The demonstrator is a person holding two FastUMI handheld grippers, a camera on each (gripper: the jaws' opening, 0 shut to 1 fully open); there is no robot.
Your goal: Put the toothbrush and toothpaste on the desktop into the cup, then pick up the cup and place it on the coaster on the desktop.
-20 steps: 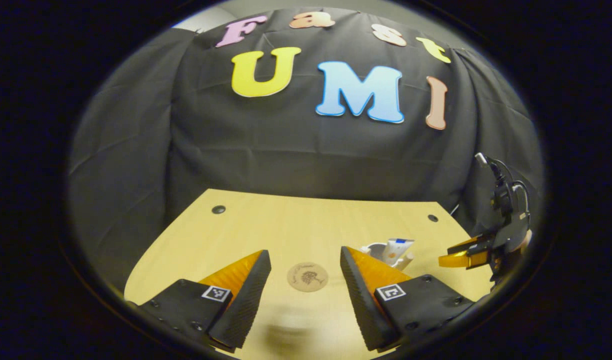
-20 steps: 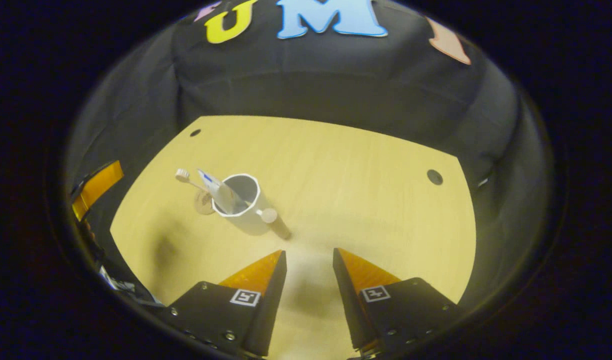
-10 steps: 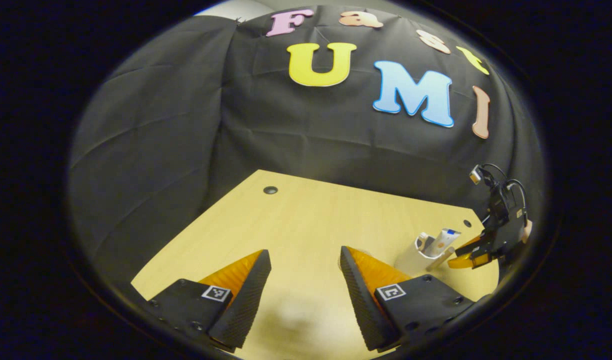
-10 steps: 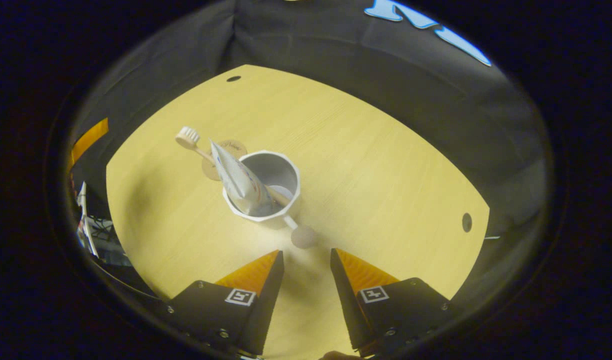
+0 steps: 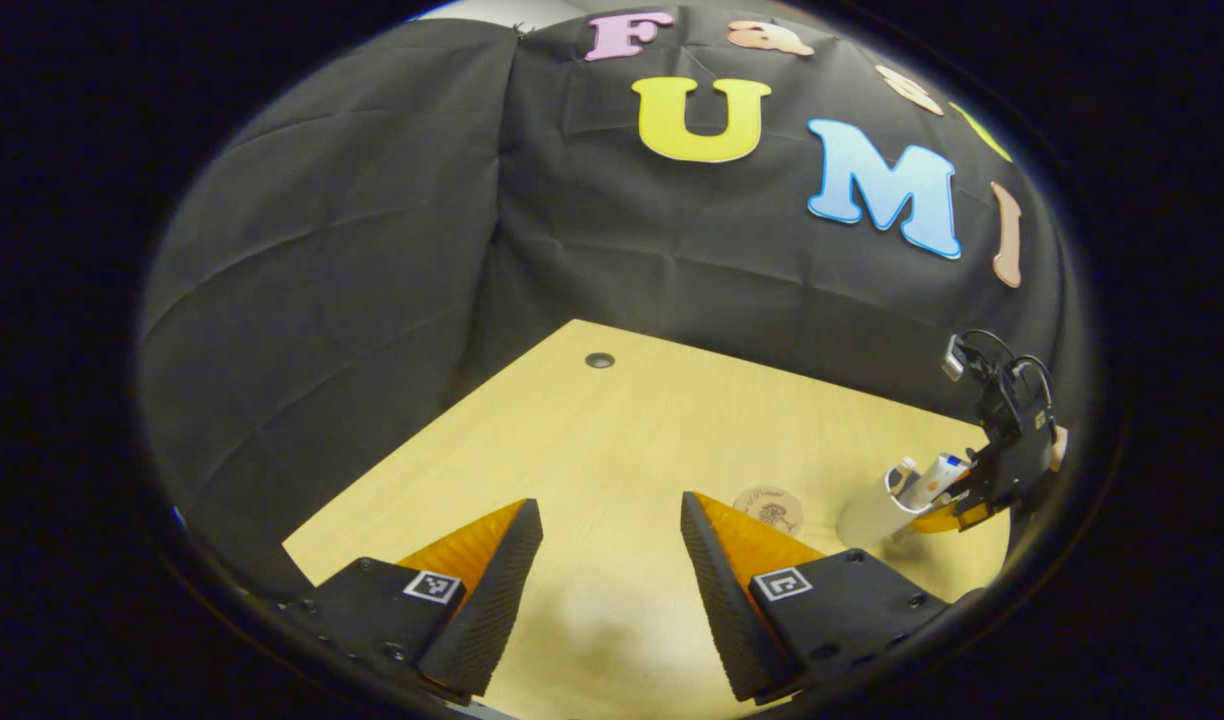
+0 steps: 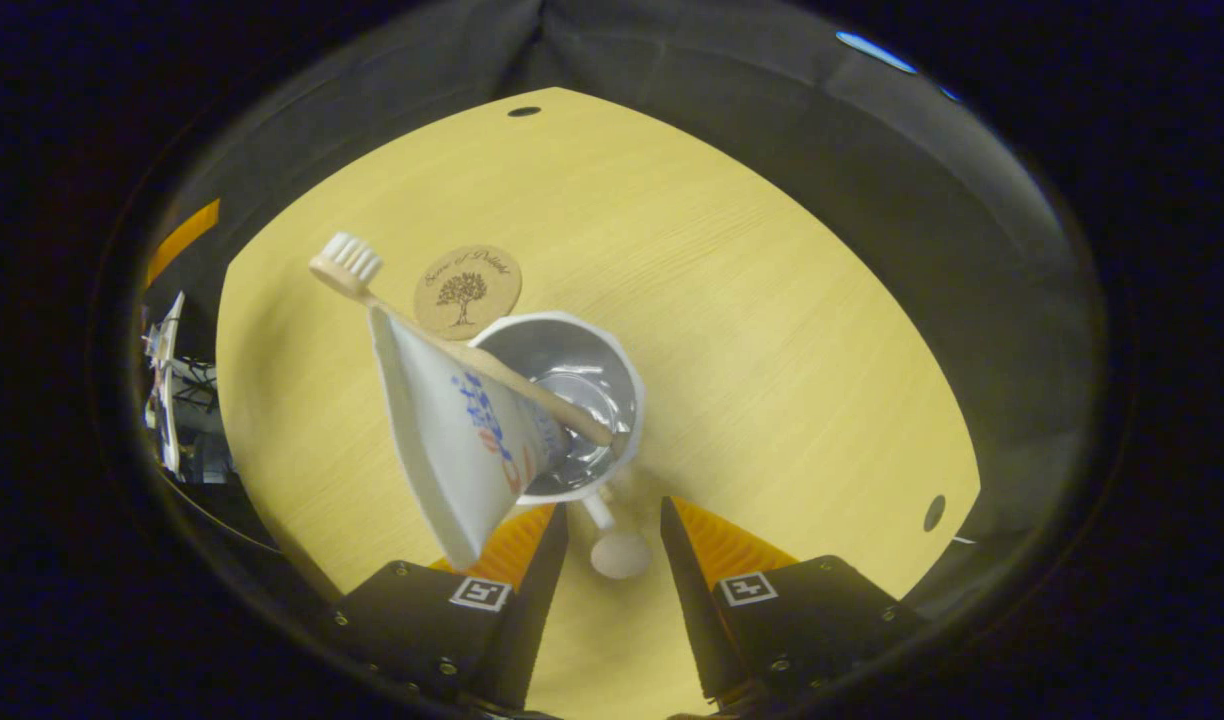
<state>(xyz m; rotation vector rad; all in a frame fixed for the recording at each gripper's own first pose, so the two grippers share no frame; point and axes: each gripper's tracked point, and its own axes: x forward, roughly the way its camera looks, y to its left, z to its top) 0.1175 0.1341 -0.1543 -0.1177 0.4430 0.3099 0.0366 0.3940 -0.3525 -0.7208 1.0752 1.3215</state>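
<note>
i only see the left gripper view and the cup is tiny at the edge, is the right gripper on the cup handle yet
observer: no. In the right gripper view the knobbed handle lies between the right gripper jaws, which are open with gaps on both sides.
operator: both items in
observer: yes, the toothbrush and toothpaste stand in the cup, leaning out over its rim.
operator: coaster free
observer: the coaster is bare, just beyond the cup.

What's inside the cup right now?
In the right gripper view, the cup holds the toothbrush, bristles up and out over the rim, and the toothpaste leaning beside it. The tube hides part of the cup's bottom.
</note>
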